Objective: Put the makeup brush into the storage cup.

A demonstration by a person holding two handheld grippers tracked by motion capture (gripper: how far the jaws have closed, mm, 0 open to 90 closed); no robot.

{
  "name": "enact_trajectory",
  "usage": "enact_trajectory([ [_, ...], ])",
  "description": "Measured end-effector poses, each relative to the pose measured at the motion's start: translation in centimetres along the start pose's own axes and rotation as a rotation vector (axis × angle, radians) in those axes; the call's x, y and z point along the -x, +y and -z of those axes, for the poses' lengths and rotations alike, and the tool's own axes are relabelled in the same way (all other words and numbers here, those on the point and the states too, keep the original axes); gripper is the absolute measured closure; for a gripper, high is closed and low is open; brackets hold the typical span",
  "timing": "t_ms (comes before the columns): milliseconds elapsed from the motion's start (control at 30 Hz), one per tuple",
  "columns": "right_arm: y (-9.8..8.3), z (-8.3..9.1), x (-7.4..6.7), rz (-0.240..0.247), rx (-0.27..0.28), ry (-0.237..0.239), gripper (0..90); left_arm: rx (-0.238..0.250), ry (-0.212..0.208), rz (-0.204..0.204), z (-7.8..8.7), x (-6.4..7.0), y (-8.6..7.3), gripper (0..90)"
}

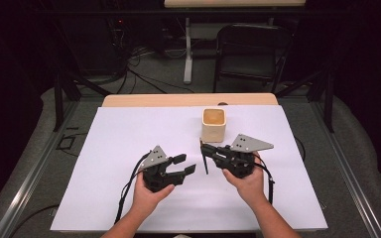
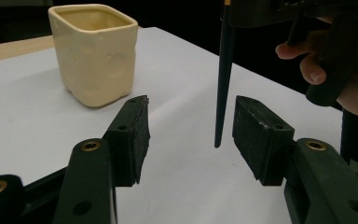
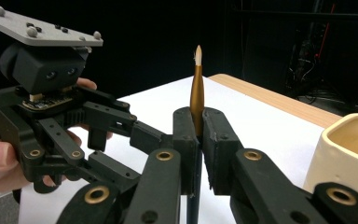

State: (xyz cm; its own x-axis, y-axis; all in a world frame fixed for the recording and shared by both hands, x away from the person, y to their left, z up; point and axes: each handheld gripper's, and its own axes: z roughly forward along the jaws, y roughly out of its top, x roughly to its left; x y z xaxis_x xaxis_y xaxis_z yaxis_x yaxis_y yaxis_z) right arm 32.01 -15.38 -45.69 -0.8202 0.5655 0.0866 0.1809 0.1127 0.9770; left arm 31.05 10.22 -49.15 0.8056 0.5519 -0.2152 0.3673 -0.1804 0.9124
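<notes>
Thin dark paintbrush (image 3: 196, 95), gold ferrule, pale bristle tip up, upright, clamped near the ferrule; its dark handle (image 2: 223, 74) hangs over white sheet, end just above it. Cream squarish ceramic cup (image 1: 214, 124) upright nearby, empty.

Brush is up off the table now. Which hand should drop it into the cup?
Right, probably. The right hand-held gripper is shut on the brush and is nearest the cup. The left hand-held gripper is open, with the handle between its pads, not gripped.
</notes>
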Motion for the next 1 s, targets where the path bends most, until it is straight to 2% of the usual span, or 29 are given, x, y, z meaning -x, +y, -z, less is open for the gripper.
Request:
enact_trajectory([
  [200,0.00,0.05,0.03,-0.006,0.006,-0.003,84.0,-0.002,-0.004,0.003,-0.08,-0.02,0.01,46.4],
  [233,0.00,0.05,0.03,-0.006,0.006,-0.003,84.0,-0.002,0.001,0.017,-0.52,-0.04,0.02,46.4],
  [600,-0.17,-0.23,-0.64,-0.011,0.033,0.000,84.0,0.009,-0.013,0.019,-0.39,0.05,-0.11,49.2],
  [667,-0.34,-0.28,-0.65,-0.021,0.037,0.003,84.0,0.010,-0.027,0.020,-0.34,0.11,-0.11,49.8],
  [933,-0.85,-0.59,-0.76,-0.055,0.057,0.010,84.0,0.013,-0.035,0.022,-0.43,0.30,-0.19,52.1],
  [1000,-0.94,-0.69,-0.81,-0.065,0.059,0.015,84.1,0.012,-0.025,0.021,-0.47,0.35,-0.22,52.7],
])
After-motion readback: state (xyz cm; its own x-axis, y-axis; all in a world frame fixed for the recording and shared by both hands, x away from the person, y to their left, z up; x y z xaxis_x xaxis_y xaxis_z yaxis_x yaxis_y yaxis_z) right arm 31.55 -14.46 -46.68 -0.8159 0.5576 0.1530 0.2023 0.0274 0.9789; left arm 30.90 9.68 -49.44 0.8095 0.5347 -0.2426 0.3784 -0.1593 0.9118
